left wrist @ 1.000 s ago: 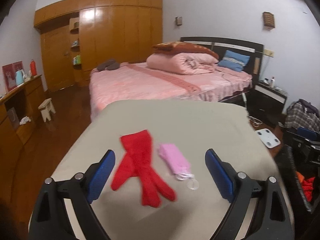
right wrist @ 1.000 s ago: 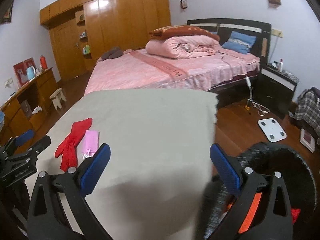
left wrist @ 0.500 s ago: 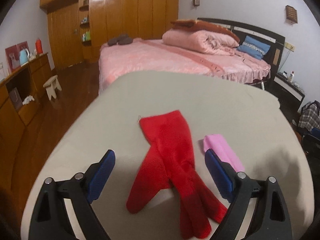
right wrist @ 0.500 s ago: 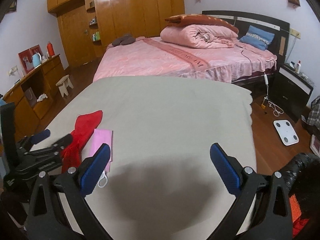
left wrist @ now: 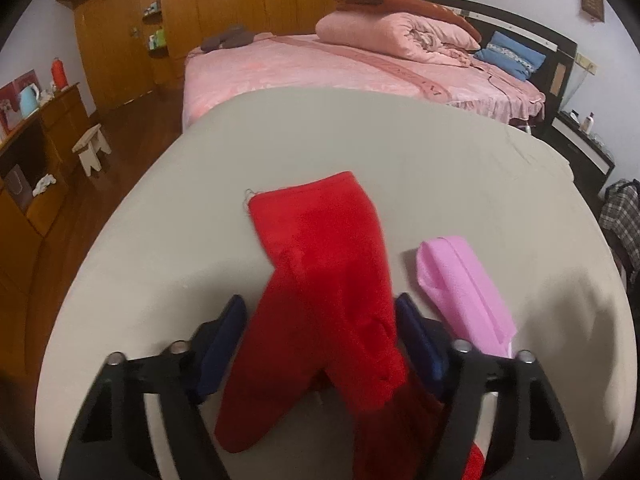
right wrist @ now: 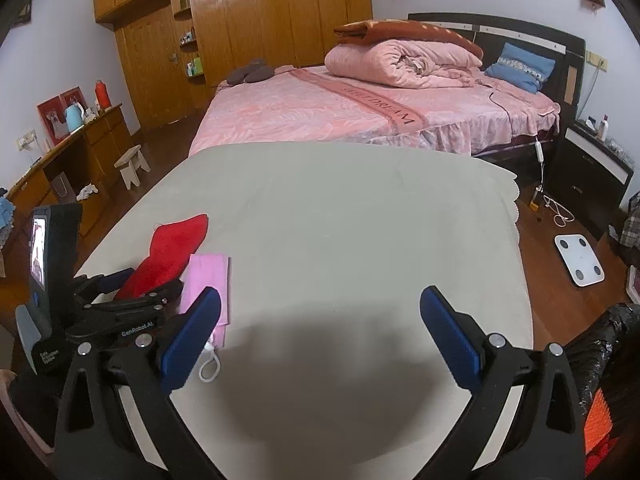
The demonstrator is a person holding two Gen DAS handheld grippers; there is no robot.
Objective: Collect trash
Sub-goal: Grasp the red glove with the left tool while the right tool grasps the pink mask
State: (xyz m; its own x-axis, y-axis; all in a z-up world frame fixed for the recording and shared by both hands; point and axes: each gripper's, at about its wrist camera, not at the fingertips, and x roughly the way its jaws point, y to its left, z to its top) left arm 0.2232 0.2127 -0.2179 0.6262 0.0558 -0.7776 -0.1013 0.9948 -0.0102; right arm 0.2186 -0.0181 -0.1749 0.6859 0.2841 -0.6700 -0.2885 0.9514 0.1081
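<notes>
Two grippers over a grey table (right wrist: 340, 208). Left gripper (left wrist: 320, 340) has jaws about half spread and closing, with the red cloth (left wrist: 324, 280) lying between its blue pads (left wrist: 218, 354); pads look close to the cloth's edges, contact unclear. Pink face mask (left wrist: 464, 284) lies just beside the cloth, outside the left gripper's right pad. Right gripper (right wrist: 320, 336) is spread wide over bare table, holding nothing. Black trash bag (right wrist: 600, 352) sits at far right.
</notes>
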